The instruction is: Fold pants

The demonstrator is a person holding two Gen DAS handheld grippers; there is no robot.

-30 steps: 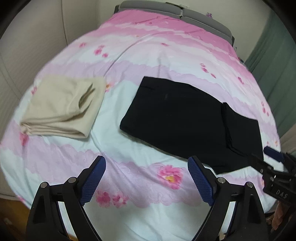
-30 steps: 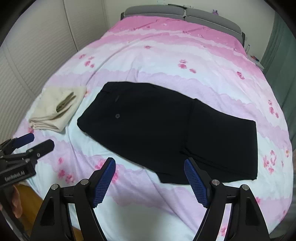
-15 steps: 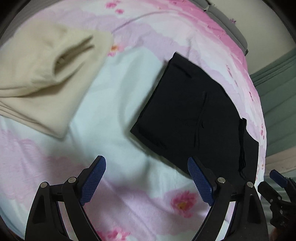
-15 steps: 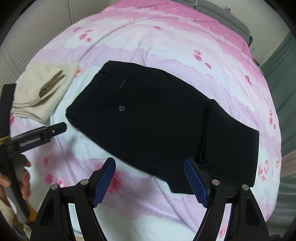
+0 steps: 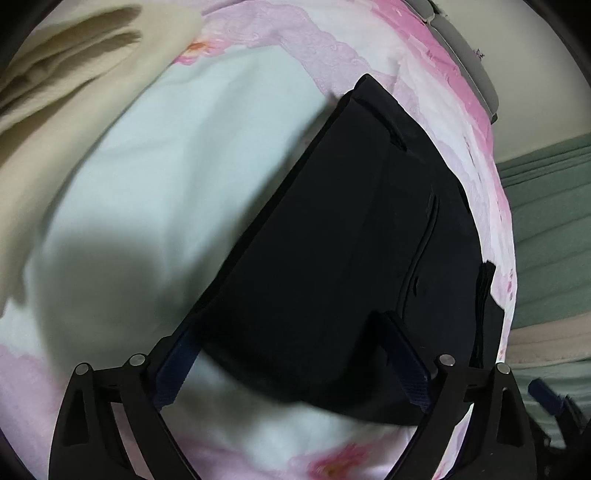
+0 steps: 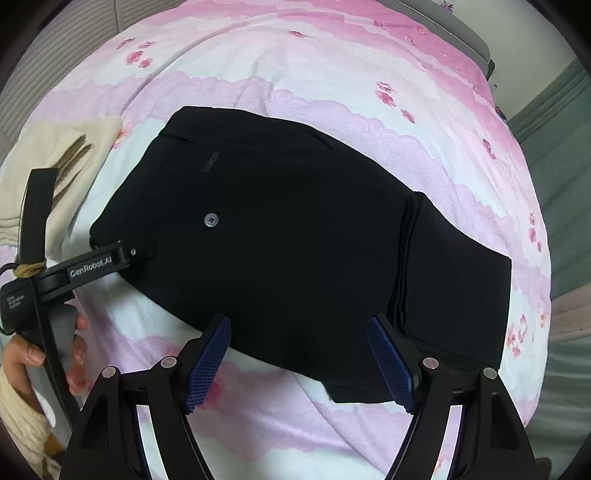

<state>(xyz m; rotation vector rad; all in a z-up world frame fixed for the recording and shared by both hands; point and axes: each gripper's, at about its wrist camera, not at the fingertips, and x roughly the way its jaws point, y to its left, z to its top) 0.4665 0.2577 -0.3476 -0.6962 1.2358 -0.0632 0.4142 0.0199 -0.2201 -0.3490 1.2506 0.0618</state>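
Black pants (image 6: 295, 236) lie folded on the pink and white bedspread (image 6: 332, 74), waistband at the left, a grey button (image 6: 211, 220) on top, and the legs doubled over at the right. My left gripper (image 5: 291, 365) is open, its fingers straddling the near left corner of the pants (image 5: 332, 277). It also shows in the right wrist view (image 6: 127, 254) at that corner. My right gripper (image 6: 297, 363) is open just above the near edge of the pants, right of centre.
Folded beige pants (image 6: 55, 166) lie at the left of the bed, also in the left wrist view (image 5: 55, 92). A grey headboard (image 6: 469, 33) stands at the far end. A green curtain (image 6: 554, 147) hangs at the right.
Both grippers have moved down and closer to the black pants. The left one went from hovering over the bed to the waistband corner. Both stay open.
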